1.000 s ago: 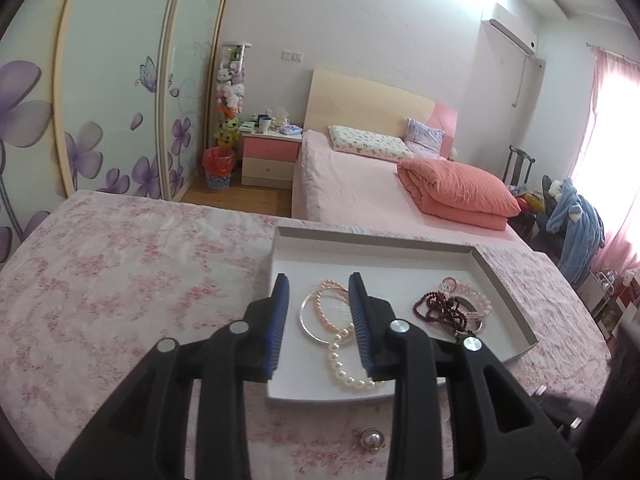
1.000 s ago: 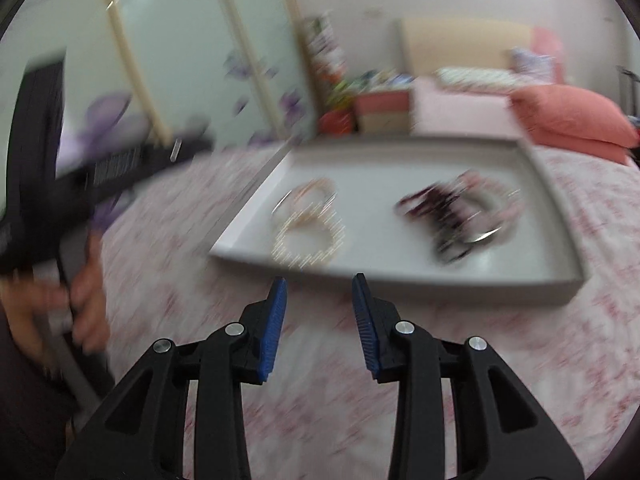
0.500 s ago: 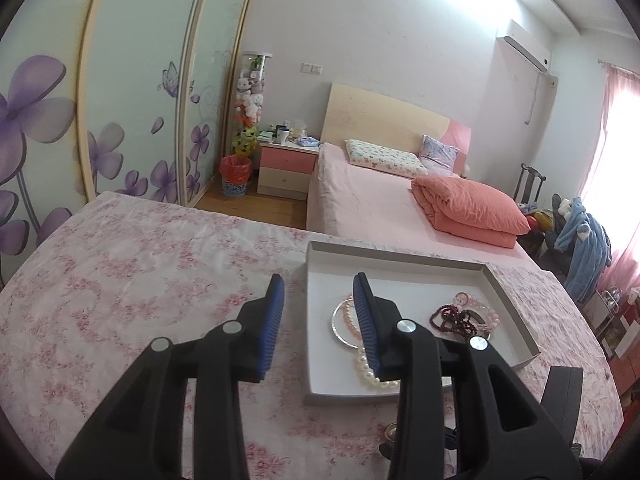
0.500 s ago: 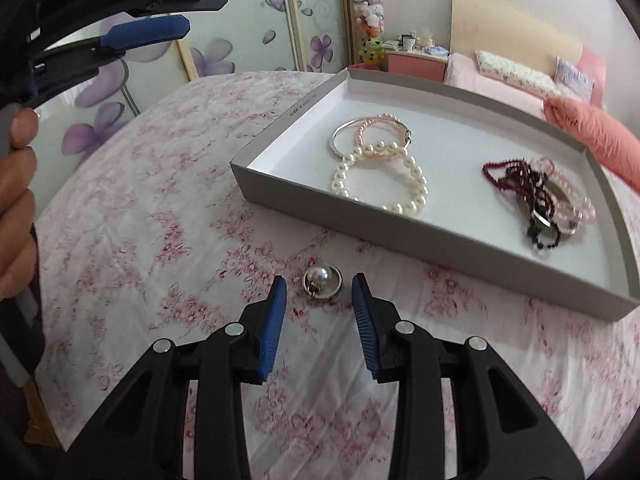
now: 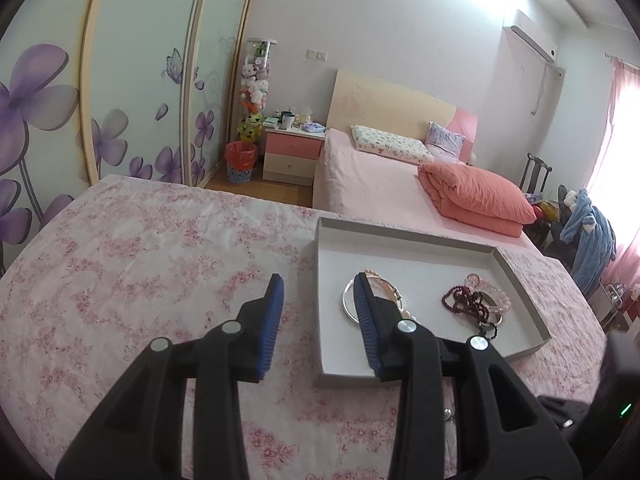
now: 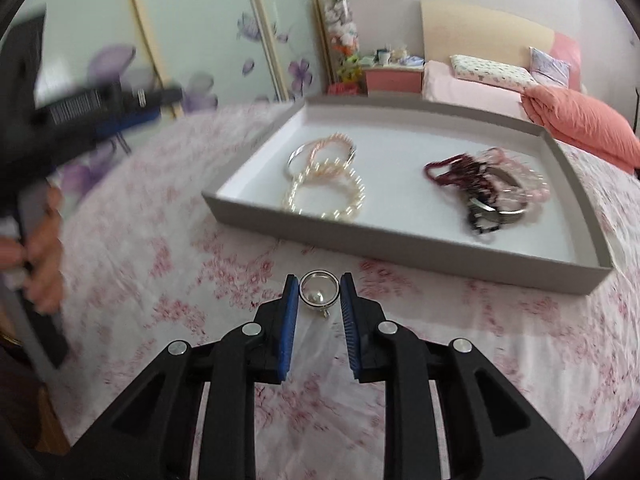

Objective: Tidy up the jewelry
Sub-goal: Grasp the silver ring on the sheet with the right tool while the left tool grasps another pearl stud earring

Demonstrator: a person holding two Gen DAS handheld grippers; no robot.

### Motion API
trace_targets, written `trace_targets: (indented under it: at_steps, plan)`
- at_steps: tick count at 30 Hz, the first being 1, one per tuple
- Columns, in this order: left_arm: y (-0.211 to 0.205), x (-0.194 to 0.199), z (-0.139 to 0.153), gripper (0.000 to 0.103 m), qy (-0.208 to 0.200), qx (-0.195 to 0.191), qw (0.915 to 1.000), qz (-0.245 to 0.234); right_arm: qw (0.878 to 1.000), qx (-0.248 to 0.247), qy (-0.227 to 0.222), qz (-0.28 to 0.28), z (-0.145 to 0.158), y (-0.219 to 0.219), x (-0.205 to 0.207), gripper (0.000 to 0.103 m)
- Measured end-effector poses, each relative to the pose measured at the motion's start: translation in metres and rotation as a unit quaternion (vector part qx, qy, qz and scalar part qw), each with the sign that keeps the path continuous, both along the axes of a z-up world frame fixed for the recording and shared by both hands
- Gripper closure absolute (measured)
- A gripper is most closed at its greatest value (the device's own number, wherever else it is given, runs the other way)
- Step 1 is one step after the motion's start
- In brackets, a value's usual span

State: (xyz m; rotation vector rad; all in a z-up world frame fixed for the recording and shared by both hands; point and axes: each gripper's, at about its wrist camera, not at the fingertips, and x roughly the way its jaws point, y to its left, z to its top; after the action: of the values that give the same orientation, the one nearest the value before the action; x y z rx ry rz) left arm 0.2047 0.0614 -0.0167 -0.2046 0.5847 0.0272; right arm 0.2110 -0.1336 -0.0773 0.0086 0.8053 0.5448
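A grey shallow tray (image 6: pixel 400 246) lies on the pink floral tablecloth (image 6: pixel 160 248). In it lie a pearl bracelet (image 6: pixel 324 196), a pink bead bracelet with a silver bangle (image 6: pixel 320 152), and a heap of dark red and pink beads (image 6: pixel 486 186). A small round silver pendant (image 6: pixel 319 295) lies on the cloth in front of the tray. My right gripper (image 6: pixel 319 300) is open, its jaws on either side of the pendant. My left gripper (image 5: pixel 318 312) is open and empty, held above the tray's (image 5: pixel 400 236) left edge.
A bed (image 5: pixel 400 184) with a coral duvet stands beyond the table. A nightstand (image 5: pixel 294 152) and a red bin (image 5: pixel 239 160) are by the flowered wardrobe doors. A chair with blue clothing (image 5: pixel 588 240) stands at the right. The person's left hand (image 6: pixel 40 264) holds the left gripper.
My right gripper has moved forward so the pendant now lies between its jaws. My left gripper has drawn back and to the left of the tray.
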Motion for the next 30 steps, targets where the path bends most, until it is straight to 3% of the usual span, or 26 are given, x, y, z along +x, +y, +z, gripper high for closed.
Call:
trace_targets:
  at_steps: [4, 9, 13, 16, 22, 30]
  plan:
    - [-0.013, -0.004, -0.008, 0.066, 0.01, 0.007, 0.9997, -0.023, 0.999, 0.029, -0.007, -0.017, 0.01, -0.022, -0.005, 0.081]
    - [-0.044, -0.012, -0.025, 0.066, 0.033, 0.022, 0.996, -0.08, 0.997, -0.016, 0.005, -0.07, 0.002, -0.046, -0.002, 0.081]
    - [-0.069, -0.015, -0.038, 0.066, 0.053, 0.034, 0.9906, -0.121, 0.989, -0.074, 0.019, -0.129, -0.011, -0.071, 0.004, 0.081]
    - [-0.083, -0.016, -0.045, 0.06, 0.06, 0.045, 0.9874, -0.14, 0.984, -0.095, 0.029, -0.15, -0.019, -0.082, 0.006, 0.081]
    - [-0.098, -0.018, -0.058, 0.06, 0.076, 0.06, 0.9828, -0.158, 0.977, -0.142, 0.002, -0.159, -0.02, -0.079, 0.003, 0.081]
    - [-0.128, -0.015, -0.082, 0.06, 0.111, 0.09, 0.9729, -0.182, 0.98, -0.123, 0.011, -0.159, -0.022, -0.084, 0.006, 0.081]
